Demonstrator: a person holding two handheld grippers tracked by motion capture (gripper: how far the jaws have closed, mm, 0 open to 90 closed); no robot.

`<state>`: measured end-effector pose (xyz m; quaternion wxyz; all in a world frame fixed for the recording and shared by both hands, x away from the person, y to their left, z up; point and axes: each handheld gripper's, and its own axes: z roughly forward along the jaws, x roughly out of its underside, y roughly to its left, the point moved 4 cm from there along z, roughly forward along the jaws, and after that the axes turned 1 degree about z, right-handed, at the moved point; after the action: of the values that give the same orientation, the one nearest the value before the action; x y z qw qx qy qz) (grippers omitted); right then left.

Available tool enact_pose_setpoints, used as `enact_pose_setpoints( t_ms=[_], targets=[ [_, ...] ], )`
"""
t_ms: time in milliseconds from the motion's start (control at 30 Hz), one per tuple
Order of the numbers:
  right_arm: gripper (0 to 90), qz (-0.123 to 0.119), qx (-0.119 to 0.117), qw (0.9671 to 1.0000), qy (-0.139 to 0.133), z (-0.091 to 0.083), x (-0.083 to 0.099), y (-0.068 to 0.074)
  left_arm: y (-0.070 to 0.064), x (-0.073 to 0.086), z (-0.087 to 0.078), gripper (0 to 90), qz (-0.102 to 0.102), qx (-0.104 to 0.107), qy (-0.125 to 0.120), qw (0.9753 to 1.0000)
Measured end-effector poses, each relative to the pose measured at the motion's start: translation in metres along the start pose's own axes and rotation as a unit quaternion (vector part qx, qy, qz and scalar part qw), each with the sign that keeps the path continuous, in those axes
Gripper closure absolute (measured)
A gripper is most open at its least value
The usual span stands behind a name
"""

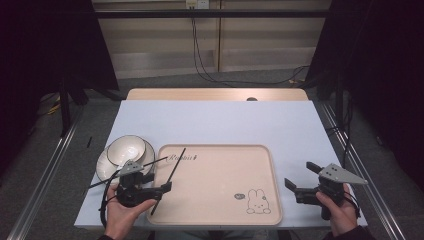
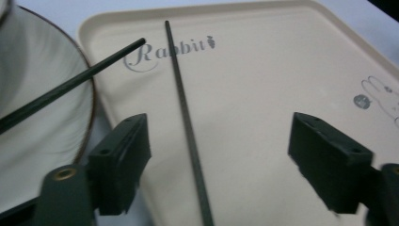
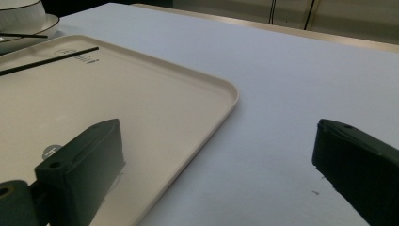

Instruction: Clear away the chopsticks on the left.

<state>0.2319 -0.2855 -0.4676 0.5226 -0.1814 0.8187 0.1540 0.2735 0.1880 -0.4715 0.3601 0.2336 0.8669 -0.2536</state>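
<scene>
Your left gripper (image 2: 219, 160), jaws spread, straddles a thin black chopstick (image 2: 185, 122) lying on the beige rabbit-print tray (image 2: 263, 75); your right gripper (image 3: 216, 169) gapes empty.

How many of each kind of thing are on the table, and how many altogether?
Thin black chopsticks: 2
Beige plastic rabbit tray: 1
White dark-rimmed ceramic bowl: 1
White dark-rimmed ceramic plate: 1
Total: 5

A pale blue table (image 1: 220, 122) carries a beige tray (image 1: 220, 186) beside a white plate (image 1: 102, 167).
</scene>
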Motion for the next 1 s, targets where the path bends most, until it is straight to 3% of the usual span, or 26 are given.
enact_pose_setpoints(
  t_ms=[100, 200, 333, 433, 567, 800, 1000],
  targets=[
    [2.3, 0.001, 0.000, 1.0000, 0.000, 0.000, 0.000, 0.000, 0.009, 0.003, -0.013, 13.4, 0.036, 0.002, -0.009, 0.9993],
    [2.4, 0.000, 0.001, 1.0000, 0.000, 0.000, 0.000, 0.000, 0.013, 0.003, -0.023, 9.2, 0.044, 0.006, -0.024, 0.9987],
    [2.4, -0.001, 0.002, 1.0000, 0.000, 0.000, 0.000, 0.000, 0.022, 0.007, -0.038, 4.1, 0.061, 0.033, -0.039, 0.9969],
    [2.4, -0.002, 0.001, 1.0000, 0.000, 0.000, 0.000, 0.000, 0.026, 0.008, -0.044, 4.2, 0.060, 0.040, -0.045, 0.9963],
    [2.4, 0.000, -0.001, 1.0000, 0.000, 0.000, 0.000, 0.000, 0.037, 0.009, -0.059, 3.4, 0.083, 0.070, -0.046, 0.9931],
    [2.4, -0.001, 0.000, 1.0000, 0.001, 0.001, 0.000, 0.000, 0.058, 0.010, -0.080, 2.8, 0.103, 0.055, -0.057, 0.9915],
    [2.4, -0.001, 0.001, 1.0000, 0.001, 0.001, 0.000, 0.000, 0.082, 0.012, -0.087, 3.3, 0.117, 0.053, -0.042, 0.9909]
  ],
)
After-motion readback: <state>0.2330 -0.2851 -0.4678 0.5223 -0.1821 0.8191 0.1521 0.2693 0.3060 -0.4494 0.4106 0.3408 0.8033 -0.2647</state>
